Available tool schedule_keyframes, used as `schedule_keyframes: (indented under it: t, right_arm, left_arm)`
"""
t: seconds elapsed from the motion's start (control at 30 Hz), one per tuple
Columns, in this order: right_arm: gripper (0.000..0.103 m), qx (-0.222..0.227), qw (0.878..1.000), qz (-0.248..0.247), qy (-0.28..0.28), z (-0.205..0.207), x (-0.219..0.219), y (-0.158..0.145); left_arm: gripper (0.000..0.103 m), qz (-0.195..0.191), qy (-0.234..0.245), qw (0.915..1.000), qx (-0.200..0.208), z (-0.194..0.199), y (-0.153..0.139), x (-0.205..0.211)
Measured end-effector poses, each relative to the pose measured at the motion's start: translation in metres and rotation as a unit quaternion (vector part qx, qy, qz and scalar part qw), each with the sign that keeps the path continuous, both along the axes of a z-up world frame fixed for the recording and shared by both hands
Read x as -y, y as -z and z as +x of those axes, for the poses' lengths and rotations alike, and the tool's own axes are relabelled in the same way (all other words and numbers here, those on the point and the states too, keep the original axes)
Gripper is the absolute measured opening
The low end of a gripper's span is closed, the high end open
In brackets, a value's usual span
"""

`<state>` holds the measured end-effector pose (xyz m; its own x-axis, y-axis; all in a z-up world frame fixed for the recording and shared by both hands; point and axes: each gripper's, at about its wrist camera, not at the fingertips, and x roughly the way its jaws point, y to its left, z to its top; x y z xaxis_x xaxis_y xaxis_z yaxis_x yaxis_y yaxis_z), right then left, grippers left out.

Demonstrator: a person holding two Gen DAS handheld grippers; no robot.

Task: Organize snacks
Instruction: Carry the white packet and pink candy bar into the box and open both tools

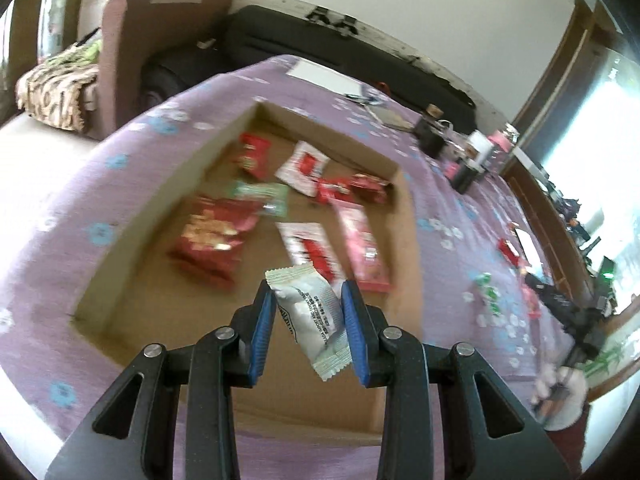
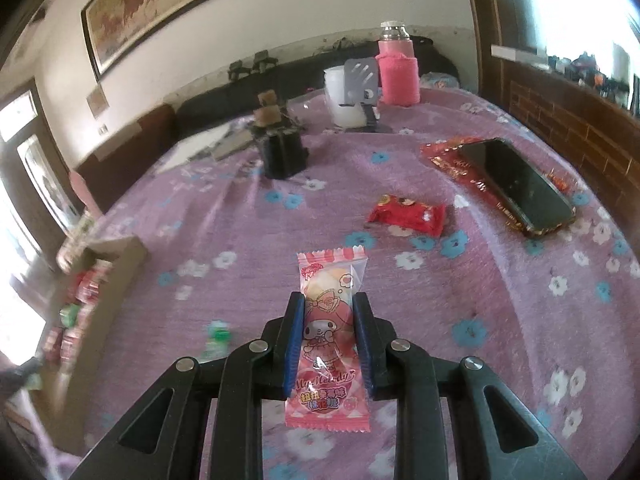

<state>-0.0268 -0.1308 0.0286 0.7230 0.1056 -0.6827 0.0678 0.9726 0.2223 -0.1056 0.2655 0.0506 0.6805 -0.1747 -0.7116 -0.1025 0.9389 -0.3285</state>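
In the left wrist view my left gripper (image 1: 308, 292) is shut on a white snack packet (image 1: 310, 316), held tilted above the near end of a shallow cardboard box (image 1: 224, 152). Several red, pink, white and green snack packs (image 1: 214, 236) lie on the box floor. In the right wrist view my right gripper (image 2: 329, 304) is shut on a pink cartoon-printed snack packet (image 2: 329, 336) above the purple flowered cloth (image 2: 248, 224). A red snack packet (image 2: 408, 214) lies on the cloth ahead of it, and a small green packet (image 2: 218, 336) lies to its left.
A phone (image 2: 516, 186) rests on a red wrapper at the right. A black stand (image 2: 282, 152), a white cup (image 2: 344, 98) and a pink-sleeved bottle (image 2: 398, 68) stand at the far side. The box corner (image 2: 120, 256) shows at the left. A hand (image 1: 560, 392) appears at the far right.
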Motion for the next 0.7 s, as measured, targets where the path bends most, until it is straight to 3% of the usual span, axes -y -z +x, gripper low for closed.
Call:
schedule_keyframes:
  t: [0.13, 0.5, 0.7]
  right_arm:
    - [0.025, -0.006, 0.998, 0.055, -0.041, -0.01, -0.021, -0.013]
    - [0.025, -0.025, 0.98, 0.044, -0.191, -0.016, -0.155, -0.022]
    - [0.024, -0.035, 0.965, 0.035, -0.257, -0.02, -0.222, -0.02]
  left_arm:
    - [0.031, 0.013, -0.014, 0.9997, -0.015, 0.006, 0.011, -0.015]
    - [0.031, 0.034, -0.014, 0.9983, -0.047, 0.027, 0.028, -0.026]
    - [0.036, -0.011, -0.018, 0.9985, -0.05, 0.033, 0.028, -0.037]
